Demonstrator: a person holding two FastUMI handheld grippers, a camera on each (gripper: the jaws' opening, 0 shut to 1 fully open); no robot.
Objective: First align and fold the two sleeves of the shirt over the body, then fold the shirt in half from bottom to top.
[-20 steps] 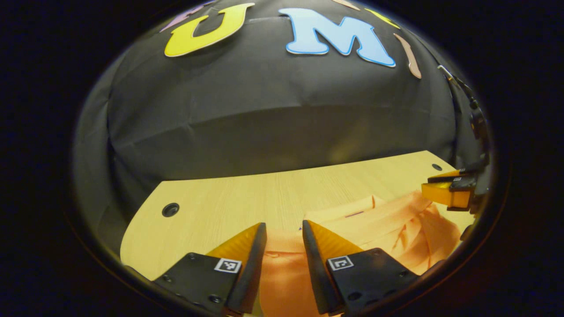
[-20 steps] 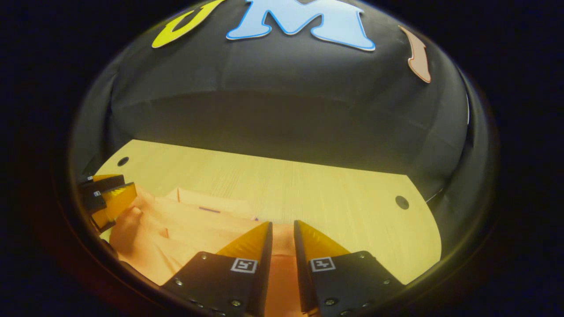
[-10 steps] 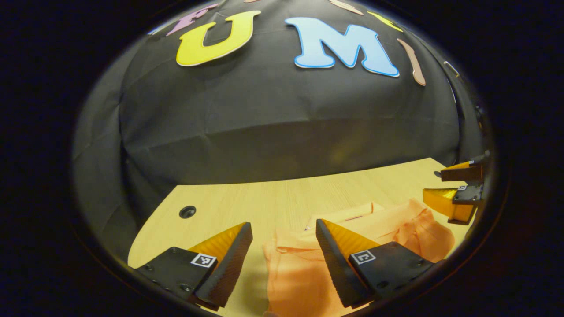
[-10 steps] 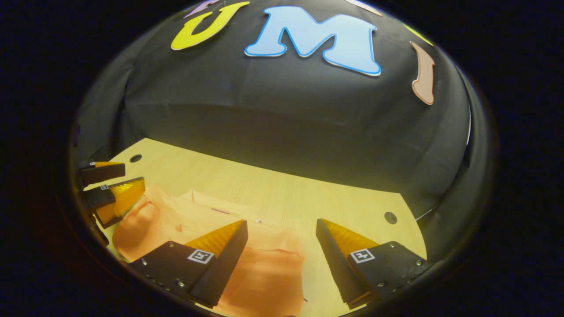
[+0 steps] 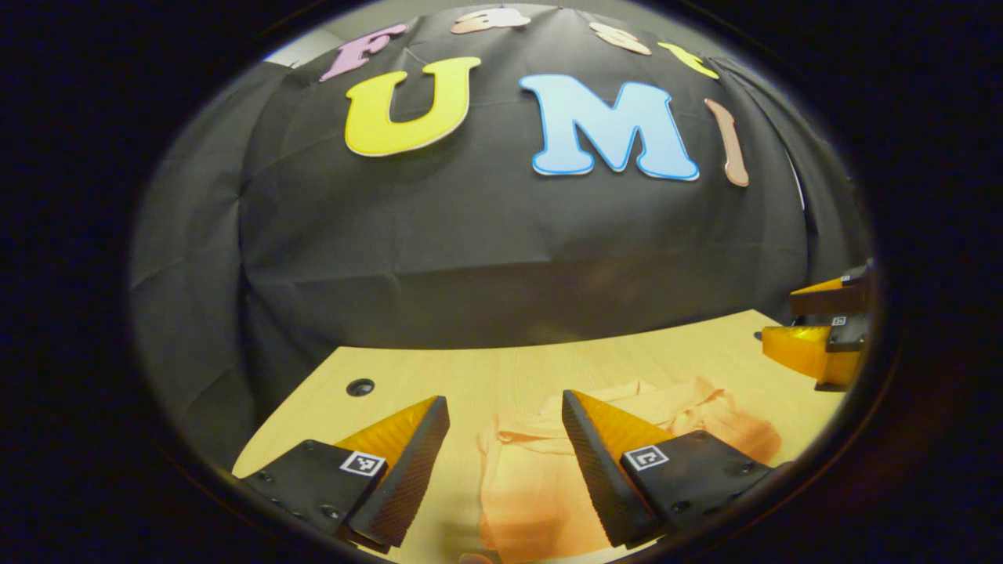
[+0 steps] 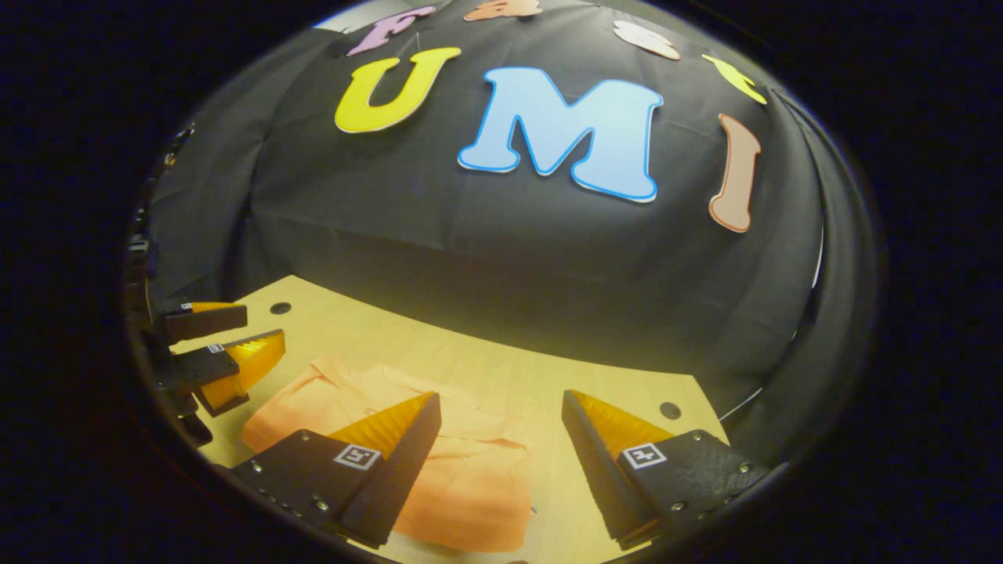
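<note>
On the left side of the pale wooden worktop (image 5: 439, 376), the left gripper (image 5: 501, 411) hangs above the surface with its jaws spread wide and nothing between them. Just past and beneath its fingers lies the orange shirt (image 5: 541, 470), flat on the wood as a compact, roughly rectangular bundle with the collar end toward the back wall. Its outline suggests the sleeves are already laid over the body and the bottom brought up, so the open jaws look like those of a tool that has let go and is clear of the cloth. A round hole (image 5: 360, 387) in the worktop sits off to the left, well apart from the garment.

Further right, the right gripper (image 6: 501, 411) also hovers with jaws spread and empty, the shirt (image 6: 462, 486) showing below and to the left of its fingers. In the right gripper view the left gripper (image 6: 235, 337) appears at the far left edge, beside the shirt's far end. In the left gripper view the right gripper (image 5: 815, 329) shows at the right edge. Holding both tools up and apart leaves the folded cloth undisturbed; the task appears close to finished.
</note>
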